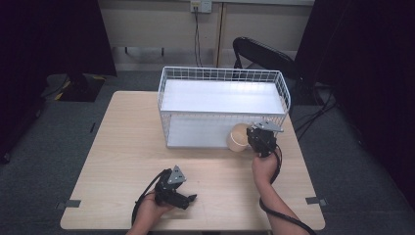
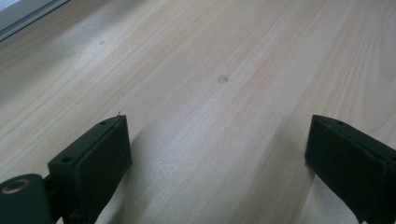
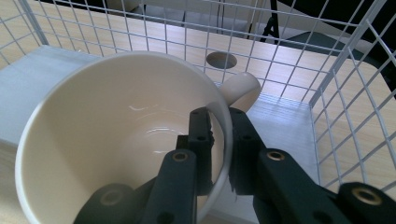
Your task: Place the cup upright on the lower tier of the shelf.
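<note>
cream mug (image 3: pixel 116 135), glossy inside, rim in right gripper (image 3: pixel 219 135) jaws.

Cream mug (image 3: pixel 116 140), glossy and empty inside, tipped on its side with the mouth facing the camera and its handle (image 3: pixel 240 88) sticking out behind. It sits at the open front of the white wire rack (image 1: pixel 222 78), right-hand end, lower level.
</note>
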`<state>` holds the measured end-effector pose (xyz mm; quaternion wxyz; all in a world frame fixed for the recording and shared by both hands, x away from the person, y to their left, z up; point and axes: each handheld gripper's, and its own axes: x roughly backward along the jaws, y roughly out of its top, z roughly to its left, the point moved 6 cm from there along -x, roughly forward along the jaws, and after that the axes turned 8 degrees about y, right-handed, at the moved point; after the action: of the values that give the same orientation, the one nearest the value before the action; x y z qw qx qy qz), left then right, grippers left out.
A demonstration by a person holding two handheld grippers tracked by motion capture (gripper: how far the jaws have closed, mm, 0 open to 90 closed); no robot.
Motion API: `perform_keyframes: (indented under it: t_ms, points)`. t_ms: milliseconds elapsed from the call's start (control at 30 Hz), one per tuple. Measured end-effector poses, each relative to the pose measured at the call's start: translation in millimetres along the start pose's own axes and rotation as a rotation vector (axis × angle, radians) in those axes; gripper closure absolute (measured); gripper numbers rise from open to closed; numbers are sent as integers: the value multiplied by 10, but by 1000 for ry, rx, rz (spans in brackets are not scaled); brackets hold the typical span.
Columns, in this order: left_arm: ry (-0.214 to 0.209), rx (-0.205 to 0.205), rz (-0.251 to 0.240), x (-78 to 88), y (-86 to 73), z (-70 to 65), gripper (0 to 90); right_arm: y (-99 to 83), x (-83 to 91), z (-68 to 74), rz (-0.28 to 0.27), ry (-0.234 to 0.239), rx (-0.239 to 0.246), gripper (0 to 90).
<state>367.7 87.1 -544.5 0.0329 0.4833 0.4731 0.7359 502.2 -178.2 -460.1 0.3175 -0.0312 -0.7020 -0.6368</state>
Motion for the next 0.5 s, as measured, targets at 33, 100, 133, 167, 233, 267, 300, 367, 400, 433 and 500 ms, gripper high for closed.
perform_keyframes:
  t_ms: [33, 100, 133, 167, 233, 267, 300, 367, 400, 433, 500]
  points:
    - [0, 0, 0, 0, 0, 0, 66, 1, -6, 1, 0, 0, -1, 820]
    - [0, 0, 0, 0, 0, 0, 66, -1, -22, -2, 0, -4, -4, 820]
    - [0, 0, 0, 0, 0, 0, 66, 0, -29, -4, -1, -7, -7, 820]
    - [0, 0, 0, 0, 0, 0, 66, 0, -29, -4, -1, -7, -7, 820]
    - [0, 0, 0, 0, 0, 0, 66, 0, -44, -8, -3, -13, -8, 820]
    - [0, 0, 0, 0, 0, 0, 66, 1, -47, -9, -3, -16, -7, 820]
    - [0, 0, 0, 0, 0, 0, 66, 6, -57, -6, -9, -19, -11, 820]
    - [0, 0, 0, 0, 0, 0, 66, 11, -62, -3, -16, -29, -7, 820]
    - [0, 0, 0, 0, 0, 0, 66, 11, -68, -2, -17, -29, -9, 820]
    - [0, 0, 0, 0, 0, 0, 66, 11, -68, -2, -17, -29, -9, 820]
    - [0, 0, 0, 0, 0, 0, 66, 8, -87, -5, -15, -29, -16, 820]
